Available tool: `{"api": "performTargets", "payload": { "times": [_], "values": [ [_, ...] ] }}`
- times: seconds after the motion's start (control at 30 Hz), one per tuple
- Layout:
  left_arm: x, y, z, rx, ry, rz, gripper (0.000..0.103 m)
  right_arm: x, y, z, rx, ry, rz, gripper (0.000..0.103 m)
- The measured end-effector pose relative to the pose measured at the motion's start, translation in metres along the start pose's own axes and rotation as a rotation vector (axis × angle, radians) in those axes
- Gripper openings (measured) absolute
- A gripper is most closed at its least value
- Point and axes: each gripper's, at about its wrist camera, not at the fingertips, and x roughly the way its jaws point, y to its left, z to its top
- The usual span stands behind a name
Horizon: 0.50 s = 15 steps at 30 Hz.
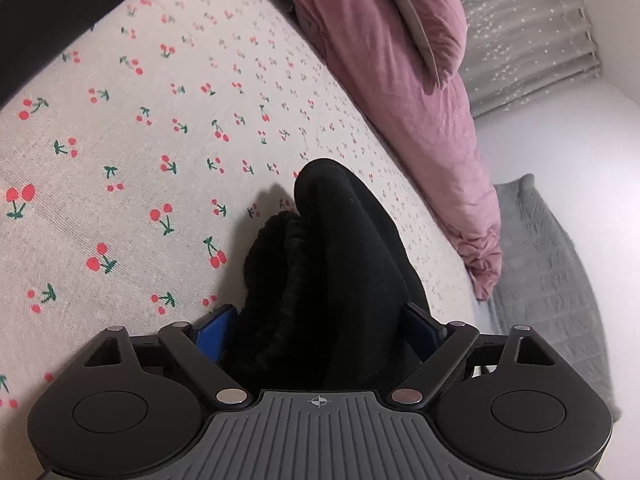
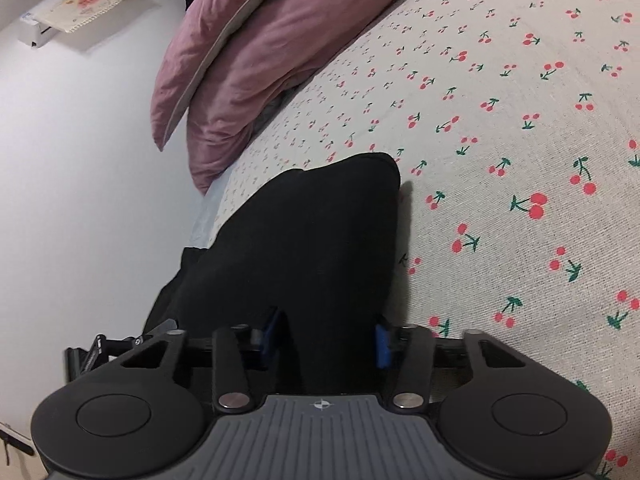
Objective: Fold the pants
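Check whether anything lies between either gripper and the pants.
Nothing visible does. The black pants already sit between the left gripper's spread fingers, and between the right gripper's fingers too. Only cherry-print sheet surrounds them.

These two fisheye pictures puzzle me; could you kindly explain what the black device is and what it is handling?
Each picture comes from a camera on a hand-held two-finger claw, looking along its blue-padded fingers. A person holds one in each hand; there is no robot arm. The left claw stands wide around a bunched fold of the black pants, whose ribbed edge shows. The right claw has narrower jaws around another part of the pants; whether its pads press is unclear. Everything lies on a cherry-print sheet, beside a pink duvet.
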Motion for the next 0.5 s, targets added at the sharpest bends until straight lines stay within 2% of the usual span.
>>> {"api": "performTargets", "payload": {
  "times": [0.1, 0.2, 0.33, 0.37, 0.5],
  "values": [
    [-0.001, -0.012, -0.008, 0.044, -0.036, 0.033, 0.079, -0.014, 0.004, -0.001, 0.004, -0.004, 0.011, 0.026],
    [-0.003, -0.025, -0.015, 0.076, -0.061, 0.05, 0.07, -0.035, 0.005, 0.002, -0.008, -0.013, 0.021, 0.023],
    [0.005, -0.044, -0.026, 0.087, -0.057, 0.024, 0.054, -0.062, -0.004, 0.013, -0.037, -0.037, -0.005, 0.023],
    [0.009, -0.051, -0.032, 0.097, -0.048, 0.008, 0.047, -0.07, -0.01, 0.016, -0.033, -0.04, -0.013, 0.023],
    [0.04, -0.081, -0.052, 0.129, -0.018, -0.019, 0.046, -0.098, -0.04, 0.033, 0.002, -0.074, -0.053, 0.023]
  ]
}}
